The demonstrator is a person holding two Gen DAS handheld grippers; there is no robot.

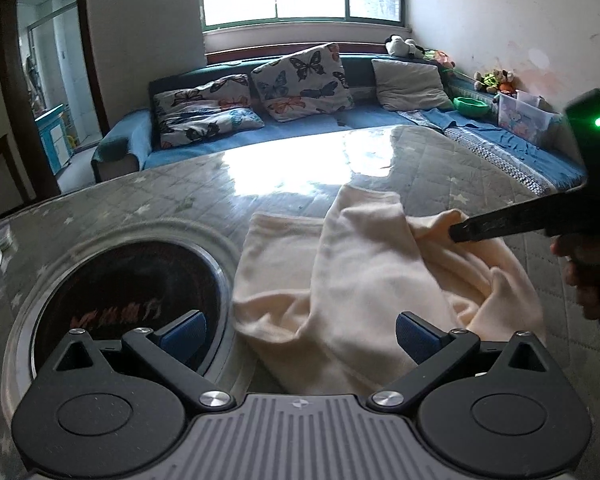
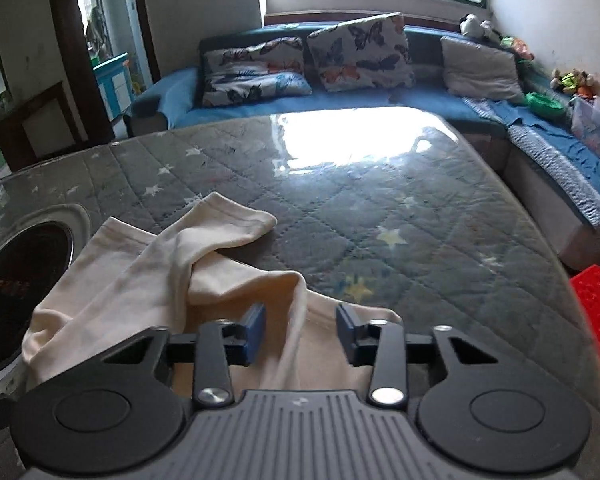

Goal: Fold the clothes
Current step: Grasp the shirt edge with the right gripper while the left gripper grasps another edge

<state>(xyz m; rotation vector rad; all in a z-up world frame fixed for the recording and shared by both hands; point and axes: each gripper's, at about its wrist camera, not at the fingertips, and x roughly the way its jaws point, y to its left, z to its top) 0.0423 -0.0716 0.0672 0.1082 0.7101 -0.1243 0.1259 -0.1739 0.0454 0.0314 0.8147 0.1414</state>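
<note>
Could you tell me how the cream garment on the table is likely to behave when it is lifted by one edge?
The cream garment already lies in soft folds and bunches, so it will probably hang limp. It looks thin, so likely light. The table shines like glass, so the cloth may slide when pulled.

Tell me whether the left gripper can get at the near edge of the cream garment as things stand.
Probably yes. The left gripper is wide open right over the cream garment, with nothing between its fingers and the cloth. The right gripper works the garment's other side and leaves the near edge free.
</note>
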